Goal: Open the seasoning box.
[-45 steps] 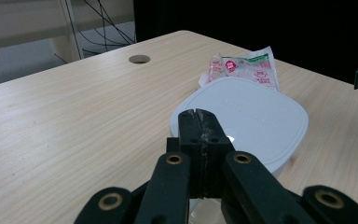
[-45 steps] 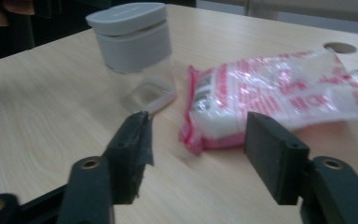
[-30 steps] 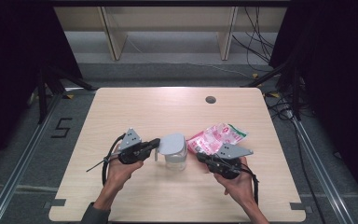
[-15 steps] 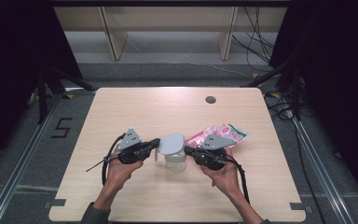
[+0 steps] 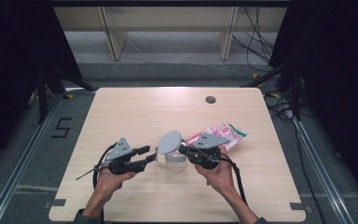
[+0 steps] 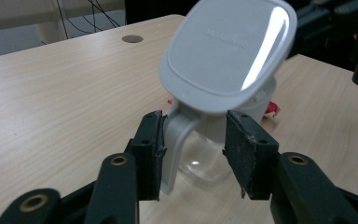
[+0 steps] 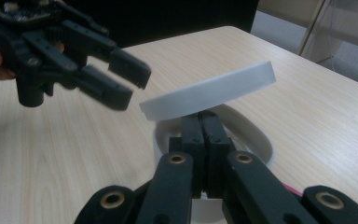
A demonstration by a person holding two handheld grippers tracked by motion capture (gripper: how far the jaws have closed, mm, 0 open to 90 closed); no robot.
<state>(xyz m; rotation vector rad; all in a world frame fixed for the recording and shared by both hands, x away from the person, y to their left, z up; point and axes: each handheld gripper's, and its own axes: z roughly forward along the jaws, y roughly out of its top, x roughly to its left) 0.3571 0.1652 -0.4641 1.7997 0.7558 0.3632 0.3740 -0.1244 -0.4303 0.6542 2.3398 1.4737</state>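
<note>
Near the worktop's front edge, midway along it, a clear jar [image 5: 175, 160] stands with its grey flip lid [image 5: 169, 141] tilted open. Left tongs [image 6: 193, 149] have just been opening and stand released, straddling the lid's hinge strap. Right tongs [image 7: 200, 140] are clenched on the jar's rim opposite. No contents show inside; a pink packet [image 5: 230, 134] lies behind.

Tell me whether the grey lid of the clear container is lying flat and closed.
No. The grey rounded-square lid stands tilted up above the clear plastic container, hinged open.
</note>
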